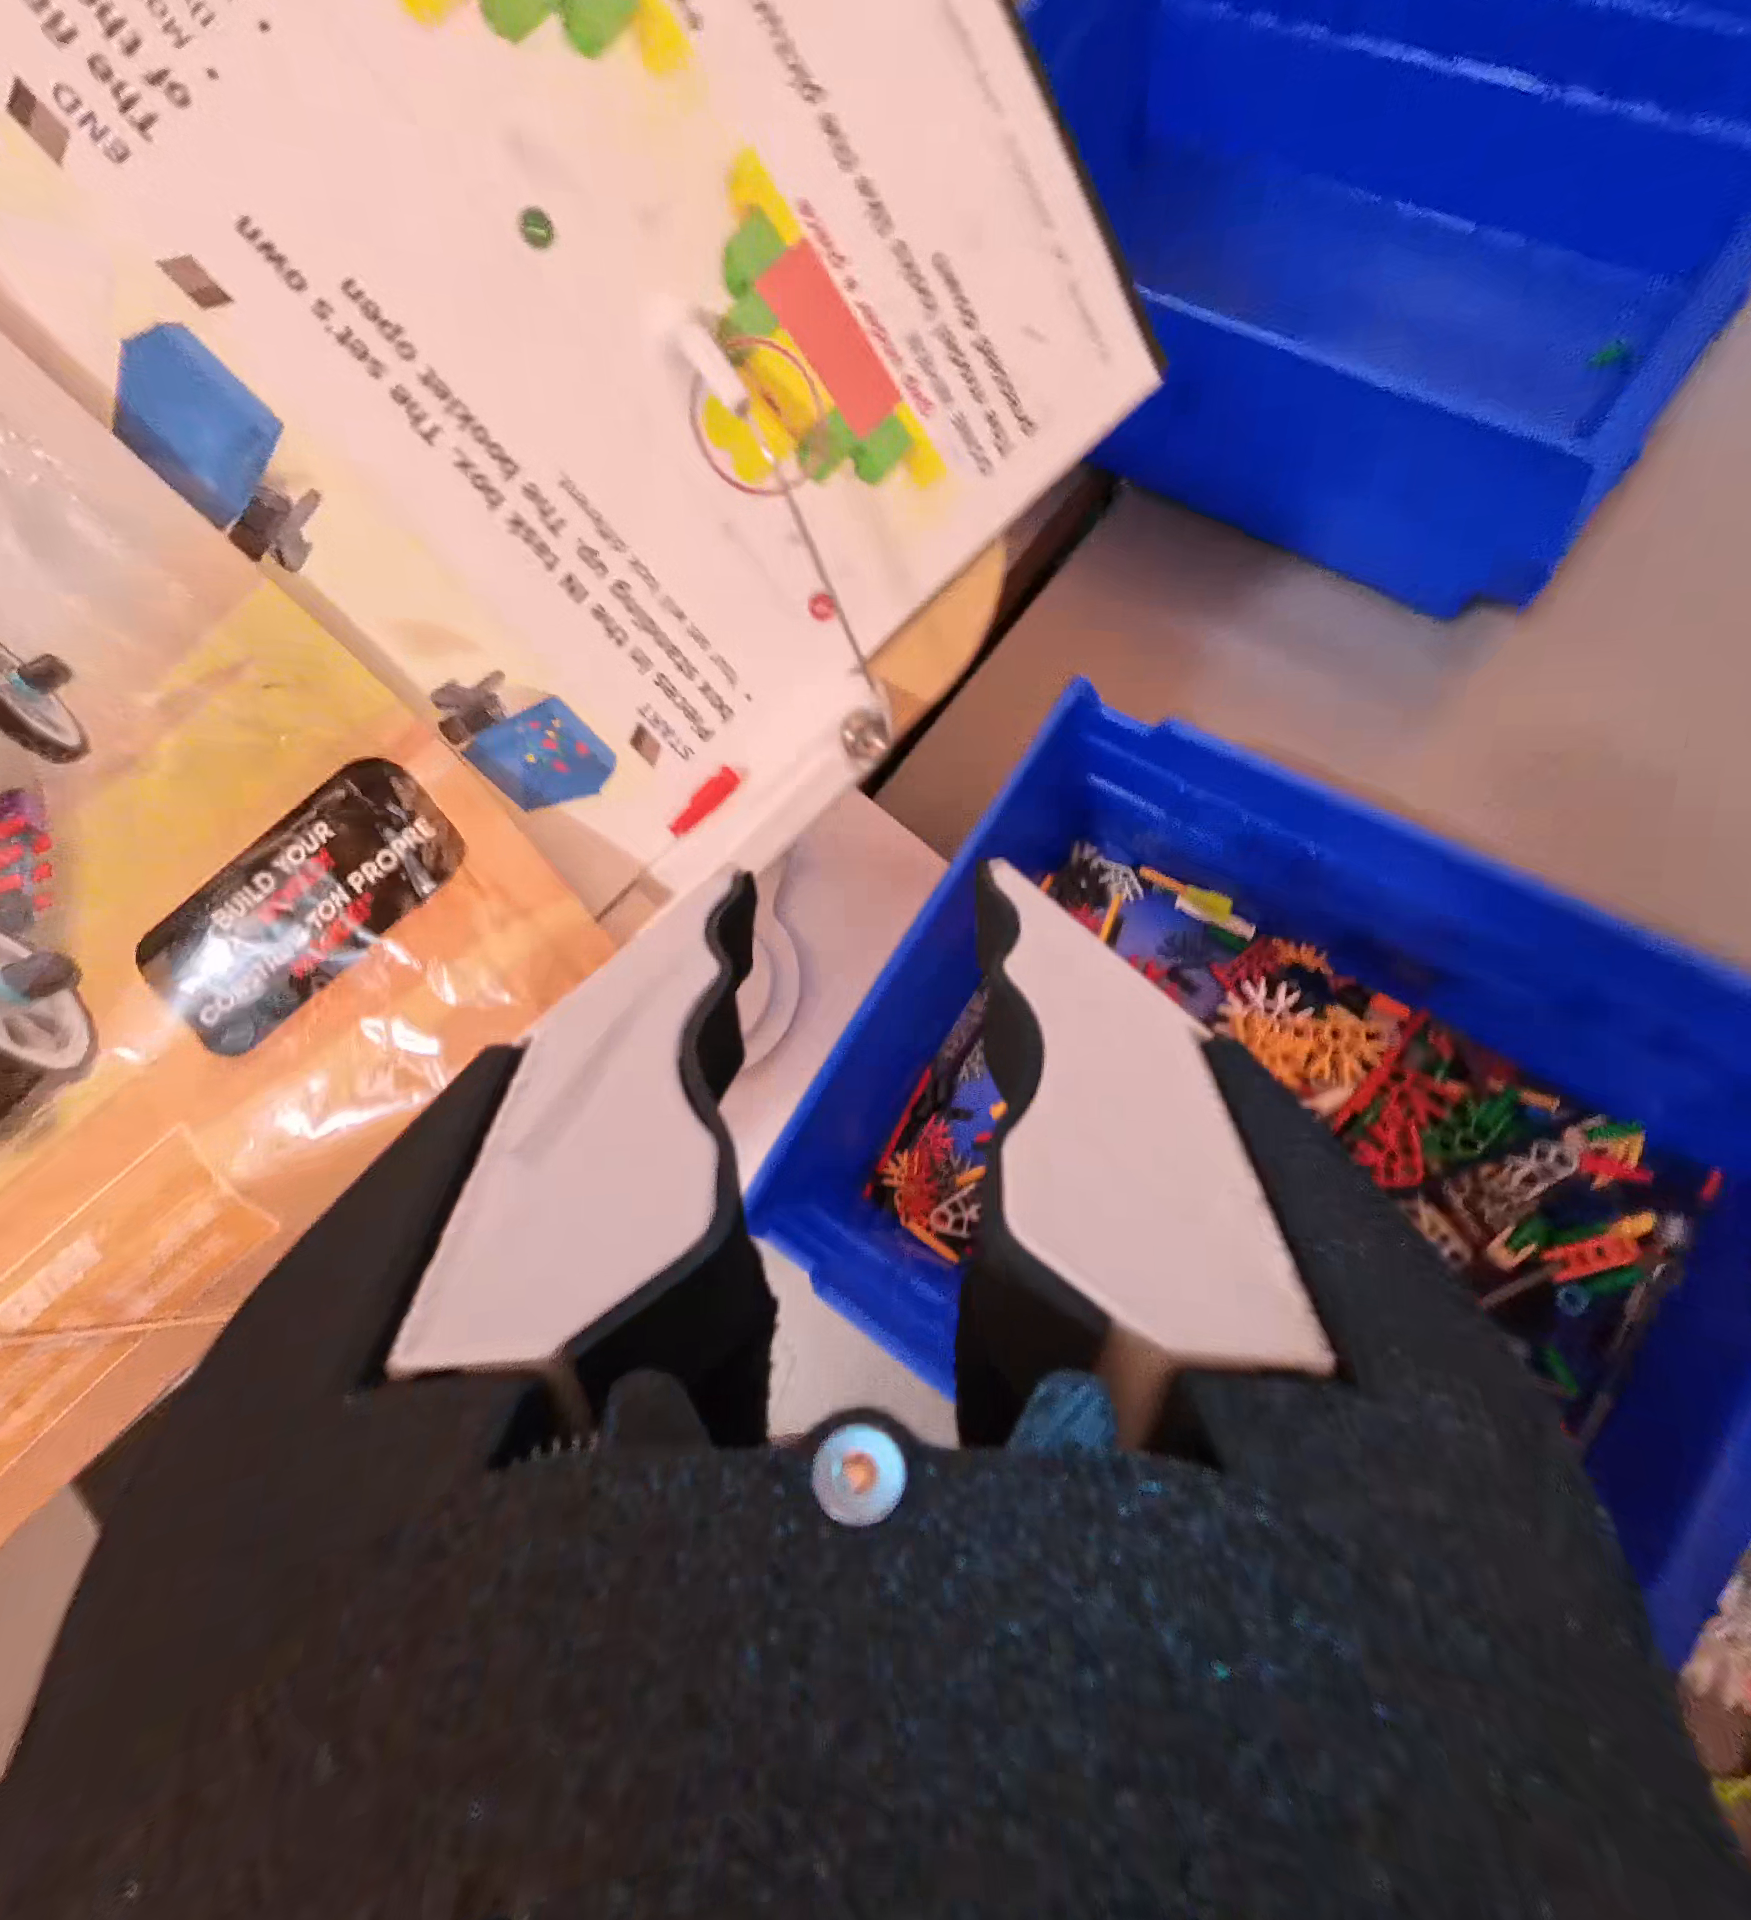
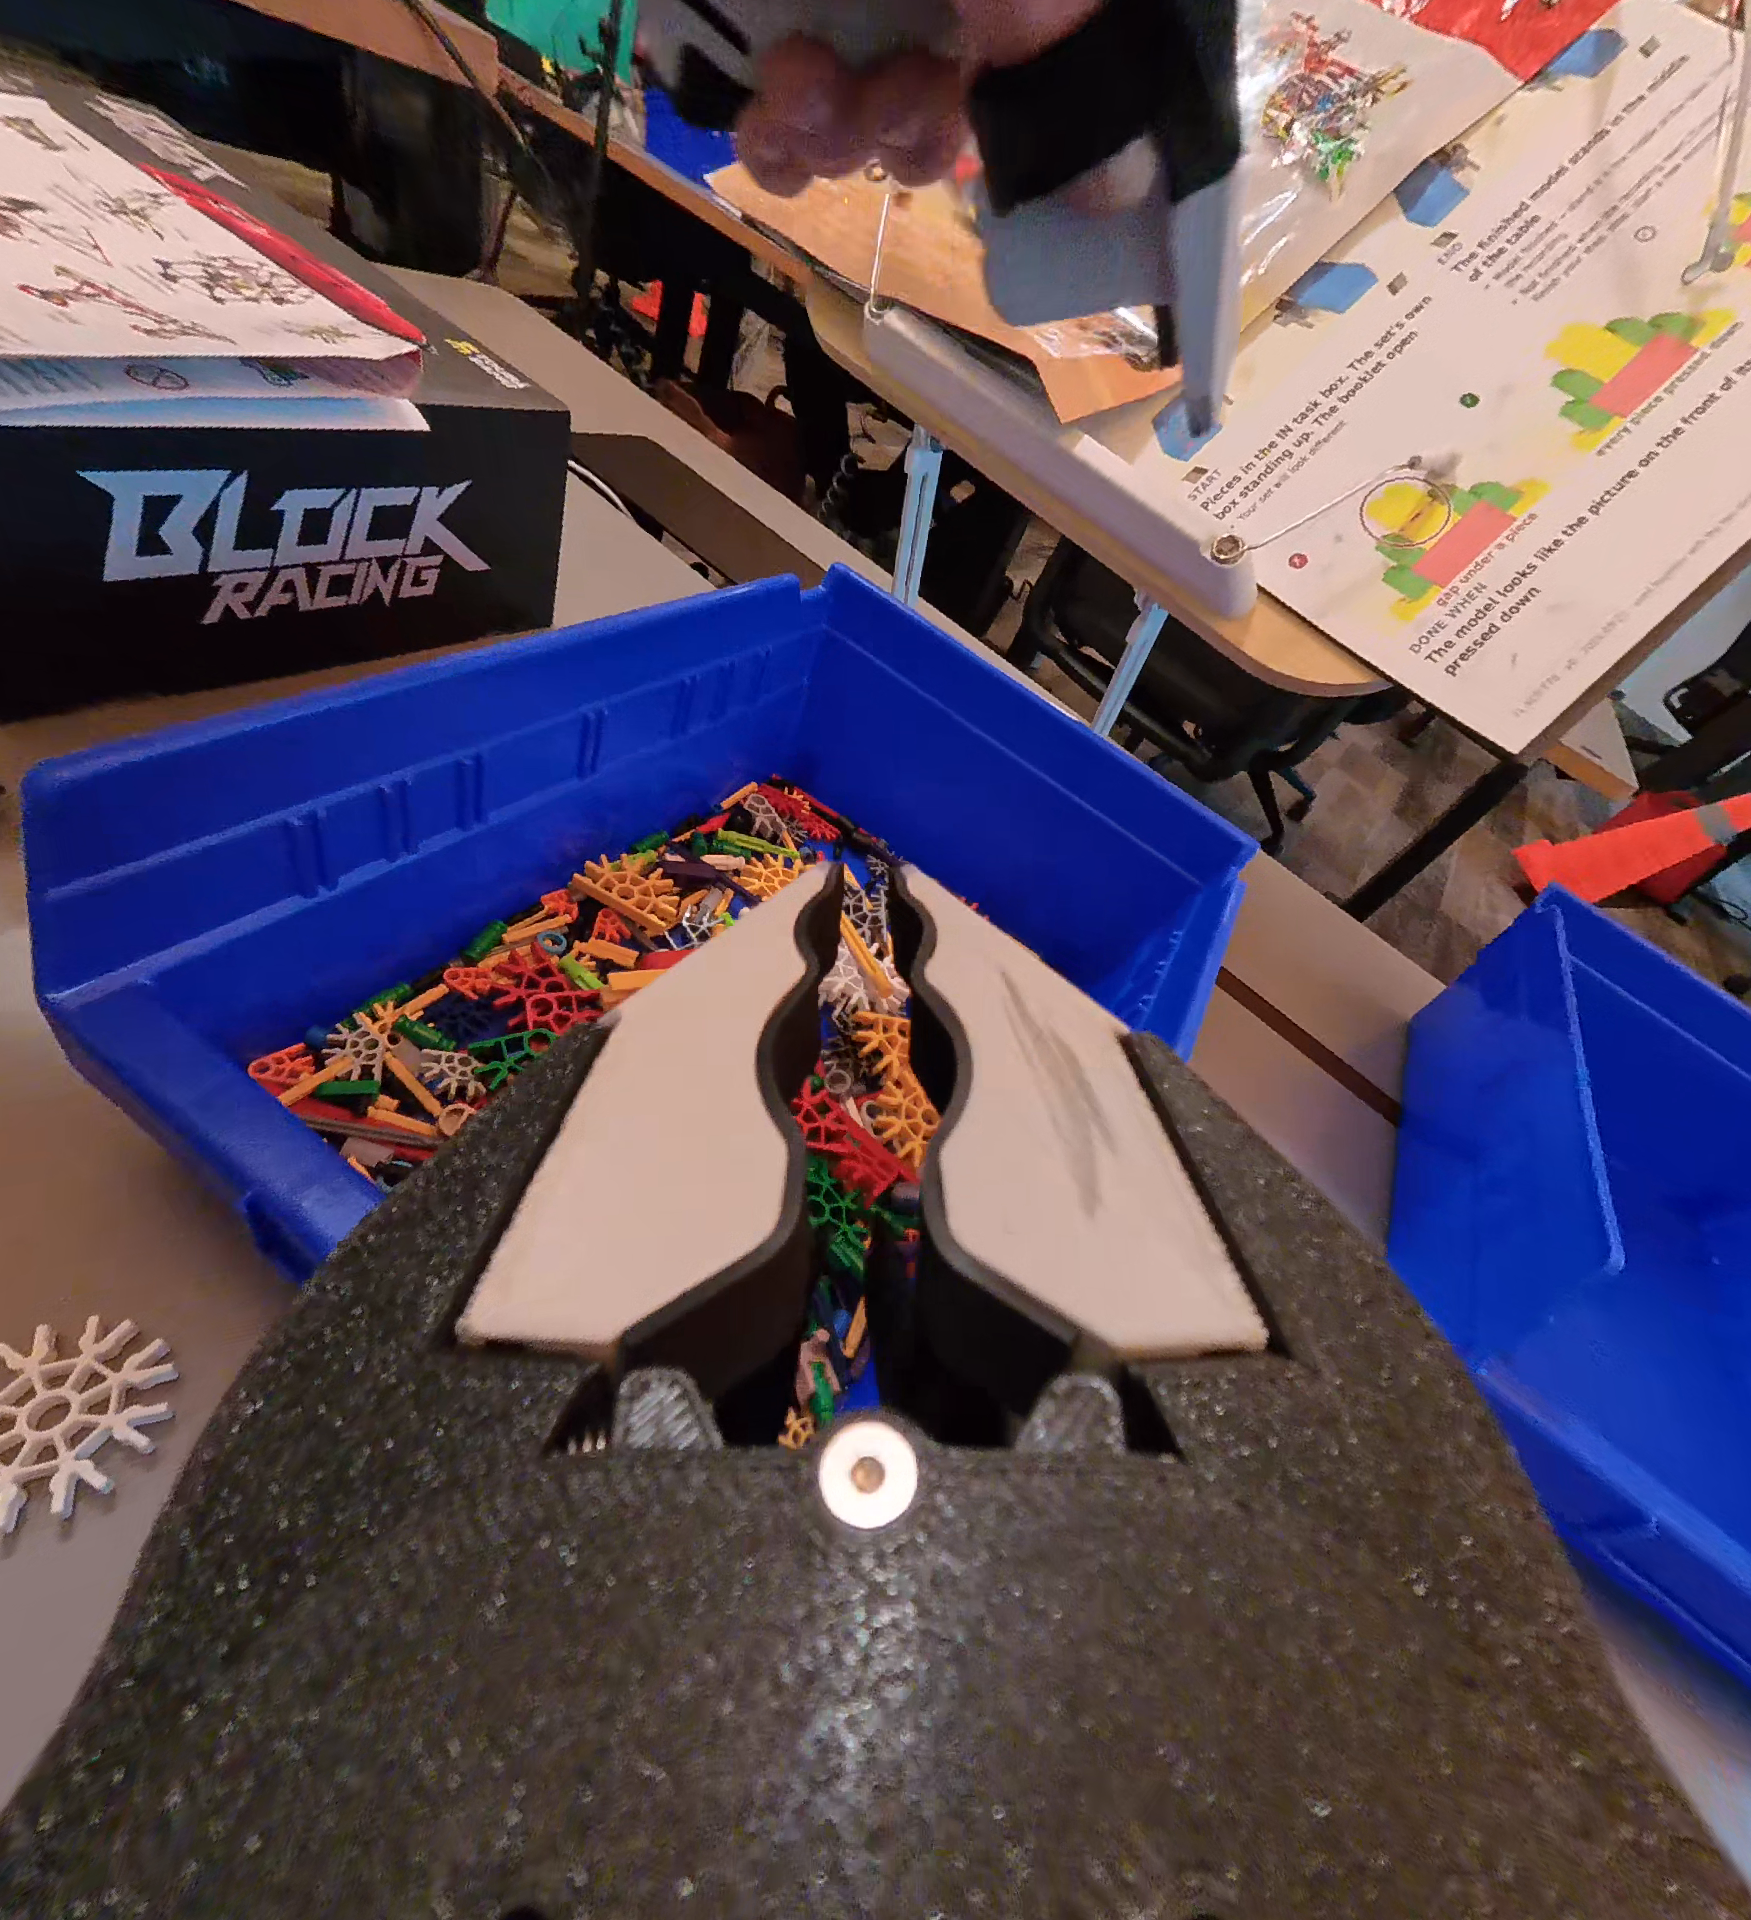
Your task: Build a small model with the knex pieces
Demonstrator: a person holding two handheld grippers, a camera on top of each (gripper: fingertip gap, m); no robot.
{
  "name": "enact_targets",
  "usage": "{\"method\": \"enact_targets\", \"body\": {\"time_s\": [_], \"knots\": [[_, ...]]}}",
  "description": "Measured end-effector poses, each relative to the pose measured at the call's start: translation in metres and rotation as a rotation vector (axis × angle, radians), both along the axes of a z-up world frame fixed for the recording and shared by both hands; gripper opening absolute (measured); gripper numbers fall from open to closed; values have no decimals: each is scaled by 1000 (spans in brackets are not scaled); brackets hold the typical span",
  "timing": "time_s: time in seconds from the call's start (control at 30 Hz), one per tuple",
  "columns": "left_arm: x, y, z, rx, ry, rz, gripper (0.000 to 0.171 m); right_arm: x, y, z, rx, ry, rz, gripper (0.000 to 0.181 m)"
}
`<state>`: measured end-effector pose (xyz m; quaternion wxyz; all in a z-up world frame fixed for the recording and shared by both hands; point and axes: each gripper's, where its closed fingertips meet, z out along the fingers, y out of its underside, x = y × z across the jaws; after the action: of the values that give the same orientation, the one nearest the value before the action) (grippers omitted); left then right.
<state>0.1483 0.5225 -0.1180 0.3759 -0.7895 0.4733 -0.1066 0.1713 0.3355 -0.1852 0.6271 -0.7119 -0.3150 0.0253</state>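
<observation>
A blue bin (image 2: pixel 435 769) holds many small coloured rod-and-connector building pieces (image 2: pixel 538 997). My right gripper (image 2: pixel 868 873) hovers over the pieces. Its jaws stand a narrow gap apart with nothing between them. My left gripper (image 1: pixel 866 891) is open and empty, just left of the same bin (image 1: pixel 1473 904), over the white base of a tilted board. In the right wrist view a hand holds the left gripper (image 2: pixel 1198 416) with its tips down on the printed sheet (image 2: pixel 1577 468).
A second blue bin (image 2: pixel 1629 1299), empty, stands right of the first; it also shows in the left wrist view (image 1: pixel 1370 364). A black box (image 2: pixel 227 561) with an open booklet stands behind left. A white snowflake connector (image 2: pixel 45 1423) lies on the table. A plastic-wrapped picture booklet (image 1: pixel 227 883) rests on the board. The tips of one gripper are about 20 centimetres away from the tips of the other.
</observation>
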Motion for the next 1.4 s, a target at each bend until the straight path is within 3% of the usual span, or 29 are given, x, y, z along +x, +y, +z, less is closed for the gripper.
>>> {"method": "enact_targets", "body": {"time_s": [0.2,0.37,0.83,0.97,1.23,1.4], "knots": [[-1,47,-10,-107,71,156,42,-2,-3,2,5,16,23,7],[-5,64,-25,-227,96,239,39,-8,-8,5,13,21,46,8],[-6,59,-28,-297,191,420,47,-6,-18,22,58,56,65,8],[-7,60,-30,-314,200,500,44,-8,-22,27,71,68,74,7],[-3,59,-36,-416,48,629,40,-10,-25,30,76,84,92,7],[-9,61,-37,-374,62,647,22,-12,-26,30,77,81,97,7]]}}
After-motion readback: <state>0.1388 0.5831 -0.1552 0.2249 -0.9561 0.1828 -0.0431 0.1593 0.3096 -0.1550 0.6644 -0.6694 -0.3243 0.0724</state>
